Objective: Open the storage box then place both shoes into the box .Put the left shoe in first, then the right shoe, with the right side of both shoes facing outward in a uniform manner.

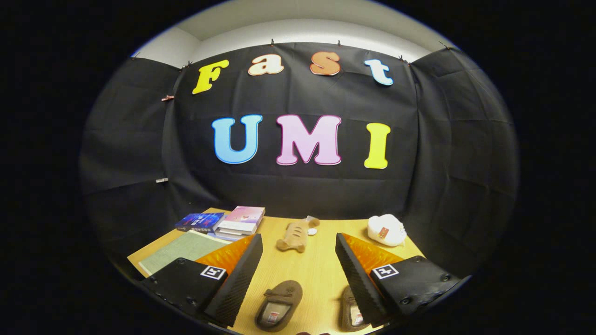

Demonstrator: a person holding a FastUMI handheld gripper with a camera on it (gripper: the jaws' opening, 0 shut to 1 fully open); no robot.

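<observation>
Brown suede slippers (279, 304) lie side by side on the pale wooden counter (316, 270), untouched beneath the hand-held gripper (298, 274), whose fingers hang wide apart, apparently awaiting box-opening first.

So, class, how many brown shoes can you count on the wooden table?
2. One brown shoe lies between the open gripper's fingers; the other shoe sits beside it, partly hidden behind one finger. More could be hidden below the fingers.
</observation>
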